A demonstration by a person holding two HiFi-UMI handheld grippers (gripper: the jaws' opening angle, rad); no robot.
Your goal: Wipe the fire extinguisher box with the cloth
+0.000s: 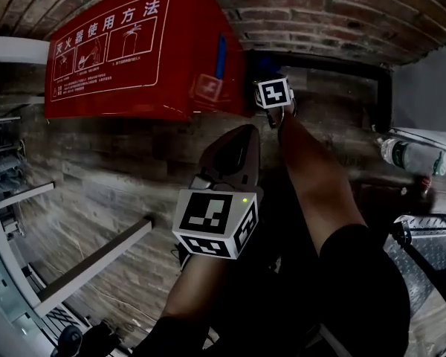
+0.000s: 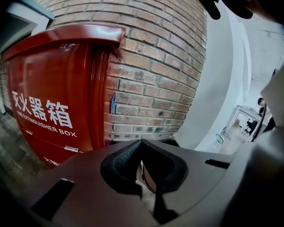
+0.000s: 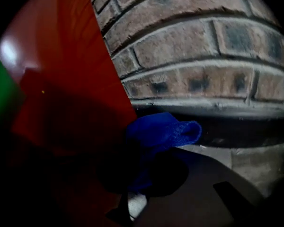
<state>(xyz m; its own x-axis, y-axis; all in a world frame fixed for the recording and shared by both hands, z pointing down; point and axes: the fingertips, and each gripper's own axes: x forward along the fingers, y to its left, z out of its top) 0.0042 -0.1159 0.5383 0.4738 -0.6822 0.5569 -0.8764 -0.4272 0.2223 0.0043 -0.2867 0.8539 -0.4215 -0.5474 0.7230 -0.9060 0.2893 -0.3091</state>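
1 blue cloth (image 3: 161,134) — clamped in right tongs (image 3: 144,176) — touches box (image 3: 61,79).

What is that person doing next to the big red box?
A person holds a gripper in each hand and is cleaning. The right gripper is shut on a blue cloth and holds it at the right side of the red fire extinguisher box, close to the brick wall. The cloth looks to be right up against the box's side. The left gripper hovers farther from the box, its jaws together with nothing in them.
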